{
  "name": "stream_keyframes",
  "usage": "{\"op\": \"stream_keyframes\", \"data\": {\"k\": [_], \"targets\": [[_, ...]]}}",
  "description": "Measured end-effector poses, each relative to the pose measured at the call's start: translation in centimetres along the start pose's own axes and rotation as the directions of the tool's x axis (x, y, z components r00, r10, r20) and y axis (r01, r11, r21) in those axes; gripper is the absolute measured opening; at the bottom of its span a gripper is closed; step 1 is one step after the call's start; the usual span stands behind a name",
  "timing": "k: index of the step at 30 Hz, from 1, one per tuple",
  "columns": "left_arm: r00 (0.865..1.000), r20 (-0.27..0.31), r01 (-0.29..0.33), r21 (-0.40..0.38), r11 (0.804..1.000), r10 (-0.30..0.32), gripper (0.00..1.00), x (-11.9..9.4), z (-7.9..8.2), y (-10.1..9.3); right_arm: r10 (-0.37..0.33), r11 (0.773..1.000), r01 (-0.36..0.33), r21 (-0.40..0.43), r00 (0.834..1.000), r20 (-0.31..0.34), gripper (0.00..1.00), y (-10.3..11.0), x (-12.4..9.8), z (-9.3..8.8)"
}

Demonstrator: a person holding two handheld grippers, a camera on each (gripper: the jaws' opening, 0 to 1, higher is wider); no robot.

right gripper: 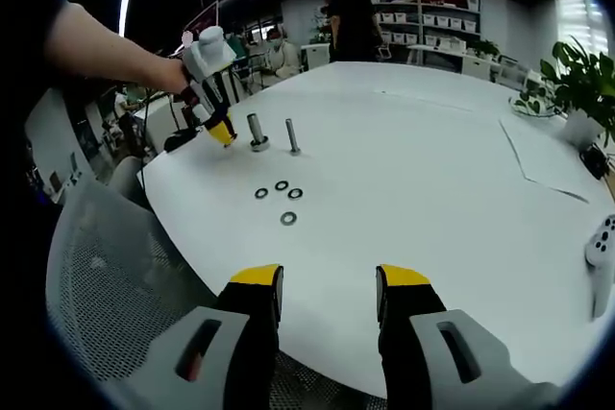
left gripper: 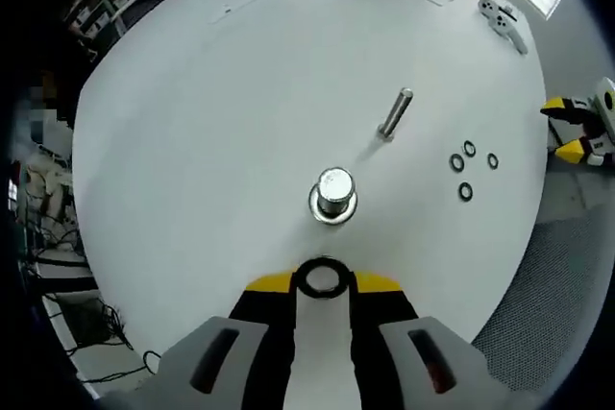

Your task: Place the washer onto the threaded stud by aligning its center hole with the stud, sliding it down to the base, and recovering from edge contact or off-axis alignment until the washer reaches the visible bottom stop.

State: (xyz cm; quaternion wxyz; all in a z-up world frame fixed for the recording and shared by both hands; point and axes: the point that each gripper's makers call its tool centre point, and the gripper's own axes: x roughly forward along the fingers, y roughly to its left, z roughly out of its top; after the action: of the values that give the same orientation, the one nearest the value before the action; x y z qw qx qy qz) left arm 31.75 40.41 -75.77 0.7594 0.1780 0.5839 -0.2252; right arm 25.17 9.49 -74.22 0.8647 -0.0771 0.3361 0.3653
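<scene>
My left gripper (left gripper: 324, 281) holds the dark metal ring washer (left gripper: 323, 277) pinched flat between its yellow-tipped fingers (left gripper: 269, 283), the hole open to the camera. Straight ahead of those fingers, along their own line, stands the short thick steel stud (left gripper: 335, 189) on its wide round base flange (left gripper: 332, 206), near but still apart from the washer. I look down on the stud's flat top, so its long axis rises off the white round tabletop (left gripper: 192, 141) almost toward me; the washer's hole sits short of that axis, and the coming move, as I judge it, is forward and then down along the stud. Beyond it, to the right, a thinner steel pin (left gripper: 394, 114) stands on its own, and 4 spare dark washers (left gripper: 467, 168) lie loose further right.

My right gripper (right gripper: 327, 290) hangs over the near edge of the tabletop, well apart from the stud, its fingers (right gripper: 258, 285) wide and holding nothing. From there I see my left gripper just beside the stud, so the left hand is plainly the nearer.
</scene>
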Motion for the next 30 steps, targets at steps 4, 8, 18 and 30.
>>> {"op": "stream_keyframes", "data": {"k": [4, 8, 18, 30], "targets": [[1.000, 0.017, -0.003, 0.010, 1.000, 0.003, 0.18, -1.2, 0.8, 0.3, -0.001, 1.000, 0.001, -0.001, 1.000, 0.000, 0.42, 0.0, 0.0, 0.0], [1.000, 0.027, -0.008, 0.018, 1.000, 0.008, 0.18, -2.1, 1.5, 0.7, -0.002, 1.000, 0.002, 0.001, 1.000, 0.002, 0.42, -0.1, 0.0, 0.0], [0.998, 0.055, 0.008, 0.059, 0.998, -0.011, 0.18, -3.4, 3.7, -0.1, -0.008, 1.000, 0.008, 0.008, 1.000, 0.008, 0.42, -0.2, -0.1, 0.1], [0.999, 0.043, 0.025, 0.118, 0.993, -0.030, 0.18, -2.4, 5.6, -1.4, -0.016, 1.000, 0.016, 0.015, 1.000, 0.015, 0.42, -0.4, -0.1, 0.2]]}}
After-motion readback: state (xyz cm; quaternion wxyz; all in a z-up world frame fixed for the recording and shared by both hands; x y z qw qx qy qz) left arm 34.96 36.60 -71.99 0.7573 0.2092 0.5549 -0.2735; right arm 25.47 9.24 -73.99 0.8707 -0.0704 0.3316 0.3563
